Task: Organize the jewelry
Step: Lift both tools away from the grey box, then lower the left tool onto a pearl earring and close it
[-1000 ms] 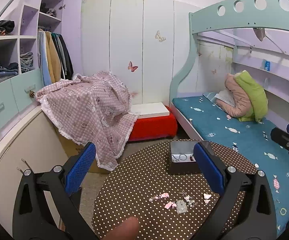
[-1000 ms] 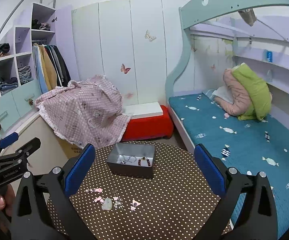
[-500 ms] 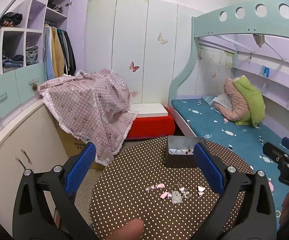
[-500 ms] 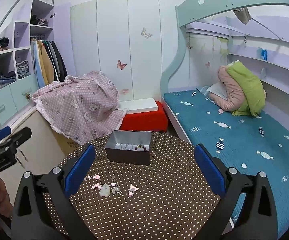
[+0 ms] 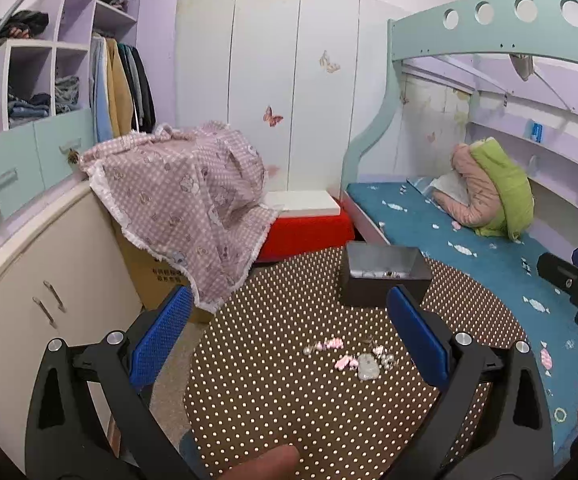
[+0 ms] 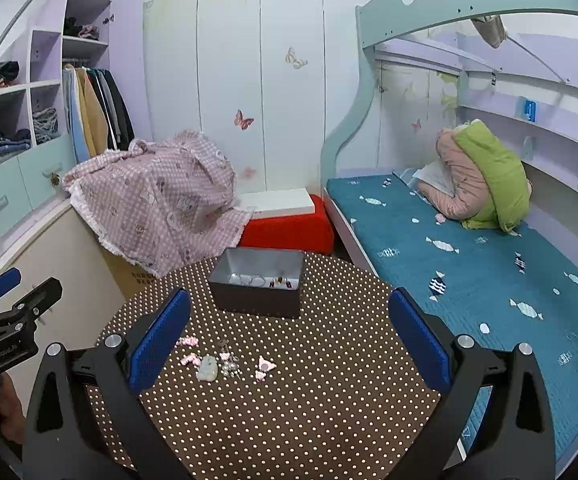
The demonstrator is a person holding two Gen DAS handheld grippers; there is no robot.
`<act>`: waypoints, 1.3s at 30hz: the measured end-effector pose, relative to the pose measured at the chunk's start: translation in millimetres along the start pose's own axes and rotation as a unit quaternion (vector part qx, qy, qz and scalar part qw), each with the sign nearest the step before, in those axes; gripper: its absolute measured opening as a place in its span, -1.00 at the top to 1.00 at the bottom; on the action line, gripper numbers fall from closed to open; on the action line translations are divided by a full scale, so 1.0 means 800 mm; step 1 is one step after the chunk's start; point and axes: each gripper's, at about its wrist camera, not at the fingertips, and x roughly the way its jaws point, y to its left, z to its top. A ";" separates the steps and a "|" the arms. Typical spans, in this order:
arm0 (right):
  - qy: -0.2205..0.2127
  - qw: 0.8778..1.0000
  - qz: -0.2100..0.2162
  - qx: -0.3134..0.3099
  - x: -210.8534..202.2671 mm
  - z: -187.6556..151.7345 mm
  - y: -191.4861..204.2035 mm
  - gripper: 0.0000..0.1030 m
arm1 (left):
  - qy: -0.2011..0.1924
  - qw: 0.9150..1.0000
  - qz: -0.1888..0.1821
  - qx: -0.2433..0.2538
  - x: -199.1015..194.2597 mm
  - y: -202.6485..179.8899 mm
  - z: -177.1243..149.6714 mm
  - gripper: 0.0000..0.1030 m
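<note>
On the polka-dot surface, loose jewelry cluster lies near the front, metal box behind it with some pieces already inside. Cluster sits ahead and low-left of the right hand-held gripper, ahead and right of the left hand-held gripper. Which is nearer: can't tell. Both jaws spread wide, empty, raised above the surface, pointing across it toward the box.

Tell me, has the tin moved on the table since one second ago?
No. The tin still stands at the far edge of the table, just behind the loose jewelry; only the camera shifted.
</note>
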 end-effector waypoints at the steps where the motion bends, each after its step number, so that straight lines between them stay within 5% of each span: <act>1: 0.006 1.000 -0.001 0.001 0.004 -0.003 -0.001 -0.86 | 0.005 1.000 -0.002 0.000 0.005 0.001 -0.005 -0.90; 12: 0.075 0.997 -0.006 0.008 0.054 -0.031 -0.012 -0.86 | 0.088 0.995 -0.020 0.037 0.103 -0.009 -0.055 -0.90; 22: 0.125 0.992 -0.014 0.019 0.093 -0.053 -0.025 -0.86 | 0.168 0.981 -0.029 0.087 0.226 -0.009 -0.087 -0.90; 30: 0.142 0.990 -0.009 0.020 0.112 -0.059 -0.026 -0.86 | 0.198 0.970 -0.061 0.131 0.266 -0.015 -0.107 -0.87; 31: 0.145 0.989 -0.009 0.019 0.114 -0.059 -0.025 -0.86 | 0.203 0.968 -0.066 0.131 0.270 -0.017 -0.110 -0.82; 33: 0.148 0.989 -0.007 0.017 0.116 -0.060 -0.024 -0.86 | 0.221 0.964 -0.081 0.125 0.279 -0.017 -0.115 -0.24; 39: 0.152 0.988 -0.010 0.020 0.123 -0.061 -0.026 -0.86 | 0.221 0.961 -0.117 0.117 0.273 -0.007 -0.113 0.37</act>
